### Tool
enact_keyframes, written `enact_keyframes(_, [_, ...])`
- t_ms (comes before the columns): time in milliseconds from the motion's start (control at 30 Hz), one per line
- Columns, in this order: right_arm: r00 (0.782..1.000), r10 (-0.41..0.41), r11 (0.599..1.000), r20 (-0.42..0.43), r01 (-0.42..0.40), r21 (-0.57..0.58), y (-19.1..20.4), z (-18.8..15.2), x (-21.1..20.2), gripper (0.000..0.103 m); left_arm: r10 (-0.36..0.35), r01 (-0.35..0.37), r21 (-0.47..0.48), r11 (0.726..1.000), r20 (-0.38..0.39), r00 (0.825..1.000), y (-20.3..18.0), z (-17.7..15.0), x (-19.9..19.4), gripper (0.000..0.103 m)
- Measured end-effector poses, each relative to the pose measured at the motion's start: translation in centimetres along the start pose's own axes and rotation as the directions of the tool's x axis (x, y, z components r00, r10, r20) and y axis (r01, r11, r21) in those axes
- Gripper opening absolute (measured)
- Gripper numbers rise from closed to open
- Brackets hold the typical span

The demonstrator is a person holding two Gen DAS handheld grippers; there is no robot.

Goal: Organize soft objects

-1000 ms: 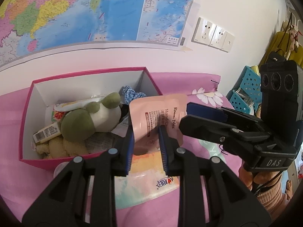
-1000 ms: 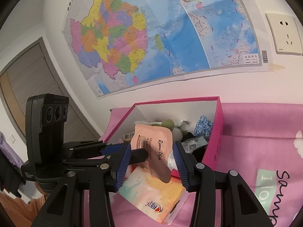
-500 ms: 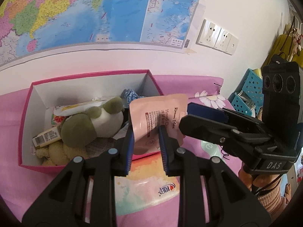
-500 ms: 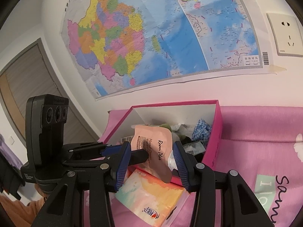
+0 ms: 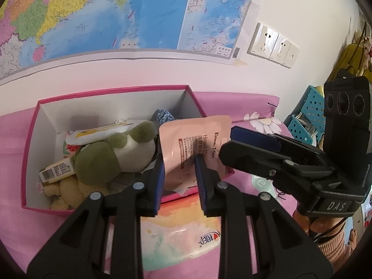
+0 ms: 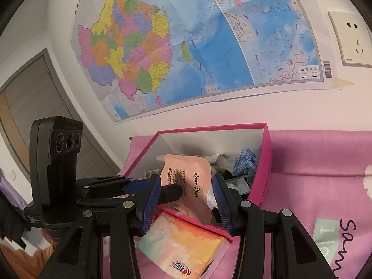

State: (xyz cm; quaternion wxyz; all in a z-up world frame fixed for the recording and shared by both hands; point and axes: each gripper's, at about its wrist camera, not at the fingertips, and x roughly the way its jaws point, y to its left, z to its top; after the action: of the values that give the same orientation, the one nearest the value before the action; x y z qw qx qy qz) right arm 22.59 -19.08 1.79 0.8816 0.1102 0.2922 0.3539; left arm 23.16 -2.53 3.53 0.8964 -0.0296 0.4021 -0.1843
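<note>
light was bright, even, diffuse; pink cast on the wall (image 5: pixel 148 69) above the box (image 5: pixel 30 139), soft shadows inside it. strong fisheye bending with dark vignetted corners in both views. focus was sharp, no motion blur.

Your left wrist camera looks forward between its jaws, close above the open pink cardboard box (image 5: pixel 111 97) and tilted down into it. Your right wrist camera sits lower and aims more upward, the same box (image 6: pixel 265 153) just beyond its jaws. Both views share the box, the peach hand-cream pouch (image 5: pixel 193 144) (image 6: pixel 186 174) between the jaws, and the coloured wall map (image 5: pixel 116 11) (image 6: pixel 186 41) behind.
</note>
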Motion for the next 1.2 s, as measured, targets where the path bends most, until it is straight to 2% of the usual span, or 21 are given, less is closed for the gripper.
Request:
enact_keyframes(733, [1.0,-0.012,1.0,-0.012,0.012,0.02,-0.7,0.2,1.2,0.047,0.026,-0.027,-0.024,0.999,-0.024,0.999,0.4,0.4,0.9,0.028])
enact_keyframes(833, [1.0,-0.016,1.0,-0.017,0.017,0.022,-0.8,0.1,1.5,0.047,0.038,-0.039,-0.024,0.999,-0.03,0.999,0.4,0.4,1.3,0.028])
enact_keyframes(967, [1.0,-0.016,0.999,-0.023,0.017,0.036,-1.2,0.0,2.1,0.047,0.118,-0.119,-0.01,0.993,-0.028,0.993,0.4,0.3,2.0,0.029])
enact_keyframes(1200, [0.999,-0.038,0.999,-0.011,0.039,0.033,-1.2,-0.3,2.1,0.047,0.13,-0.13,-0.01,0.991,-0.011,0.991,0.8,-0.2,1.6,0.029])
